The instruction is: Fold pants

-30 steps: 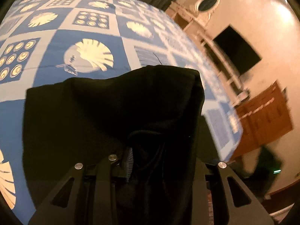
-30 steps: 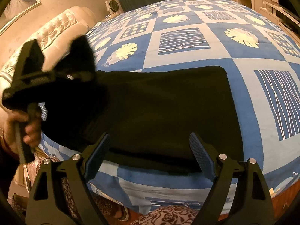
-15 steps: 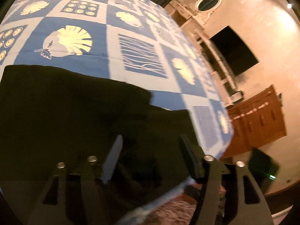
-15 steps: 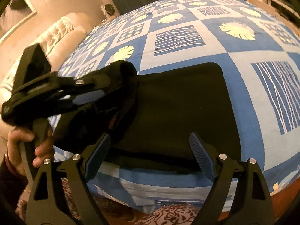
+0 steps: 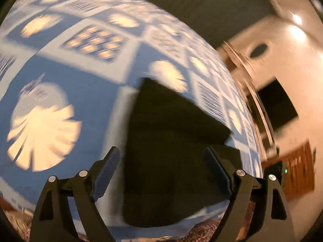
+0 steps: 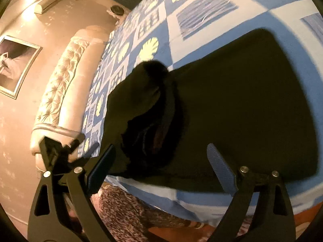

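Note:
The black pants [image 5: 173, 151] lie folded on the blue patterned bedspread [image 5: 84, 92] near the bed's front edge. In the right wrist view the pants [image 6: 242, 109] show a flat folded part on the right and a raised bunched fold [image 6: 145, 104] on the left. My left gripper [image 5: 163, 173] is open and empty, just above the near part of the pants. My right gripper [image 6: 161, 161] is open and empty over the near edge of the pants. The left gripper also shows in the right wrist view [image 6: 60, 151] at the left, beside the bunched end.
A padded cream headboard [image 6: 66, 76] runs along the left of the bed. A framed picture [image 6: 14, 64] hangs on the wall. A dark TV [image 5: 278, 102] and wooden furniture [image 5: 296, 171] stand beyond the bed. The bed edge and patterned floor [image 6: 129, 211] lie just below the grippers.
My left gripper has let go of the pants end, laid it over the folded part, opened and drawn back to the left. The right gripper stays open and has tilted toward the headboard.

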Tool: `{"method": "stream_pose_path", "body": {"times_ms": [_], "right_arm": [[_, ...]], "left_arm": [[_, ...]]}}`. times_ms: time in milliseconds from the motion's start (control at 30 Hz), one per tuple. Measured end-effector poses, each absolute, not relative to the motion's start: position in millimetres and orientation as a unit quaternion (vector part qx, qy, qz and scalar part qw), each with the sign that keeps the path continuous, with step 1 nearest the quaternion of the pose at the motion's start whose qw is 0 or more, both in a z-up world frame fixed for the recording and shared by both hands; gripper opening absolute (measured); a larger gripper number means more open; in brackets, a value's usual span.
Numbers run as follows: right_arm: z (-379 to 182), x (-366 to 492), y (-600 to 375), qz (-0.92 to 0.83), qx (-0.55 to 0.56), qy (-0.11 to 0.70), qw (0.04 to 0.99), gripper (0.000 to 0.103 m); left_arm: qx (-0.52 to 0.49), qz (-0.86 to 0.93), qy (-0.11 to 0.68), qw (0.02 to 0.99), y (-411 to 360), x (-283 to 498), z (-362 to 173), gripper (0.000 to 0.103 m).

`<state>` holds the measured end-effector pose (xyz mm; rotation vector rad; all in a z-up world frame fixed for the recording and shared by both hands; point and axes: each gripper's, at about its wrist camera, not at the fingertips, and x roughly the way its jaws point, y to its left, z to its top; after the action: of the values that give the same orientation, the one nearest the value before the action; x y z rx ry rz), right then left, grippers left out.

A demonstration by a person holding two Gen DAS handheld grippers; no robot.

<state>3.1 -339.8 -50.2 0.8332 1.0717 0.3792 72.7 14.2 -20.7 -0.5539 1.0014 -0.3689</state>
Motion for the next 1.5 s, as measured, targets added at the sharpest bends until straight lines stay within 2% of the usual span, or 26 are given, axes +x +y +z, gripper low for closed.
{"method": "stream_pose_path", "body": {"times_ms": [300,333,367,400,633,900,1233,1500], "right_arm": [[-45,32,-287,0.168,0.324,0.516,0.775,0.090],[-45,35,-285,0.169,0.318,0.520,0.775,0.073],[-47,38,-281,0.171,0.307,0.527,0.773,0.040],[-48,39,-279,0.172,0.302,0.531,0.773,0.021],[-18,20,-305,0.182,0.319,0.484,0.794,0.016],[15,-17,-366,0.121,0.261,0.447,0.847,0.015],[-40,-29,-427,0.069,0.297,0.478,0.824,0.015],[-50,-33,-445,0.072,0.330,0.477,0.811,0.017]], "left_arm": [[-0.305,-0.135,0.500,0.799,50,72,-57,0.084],[-0.307,-0.138,0.503,0.796,50,72,-59,0.084],[-0.308,-0.141,0.506,0.794,47,72,-59,0.084],[-0.310,-0.144,0.509,0.790,45,71,-60,0.084],[-0.308,-0.154,0.507,0.791,40,69,-59,0.084],[-0.296,-0.184,0.503,0.790,23,63,-54,0.084],[-0.280,-0.239,0.520,0.771,-22,54,-62,0.084],[-0.289,-0.256,0.529,0.755,-34,51,-69,0.084]]}}
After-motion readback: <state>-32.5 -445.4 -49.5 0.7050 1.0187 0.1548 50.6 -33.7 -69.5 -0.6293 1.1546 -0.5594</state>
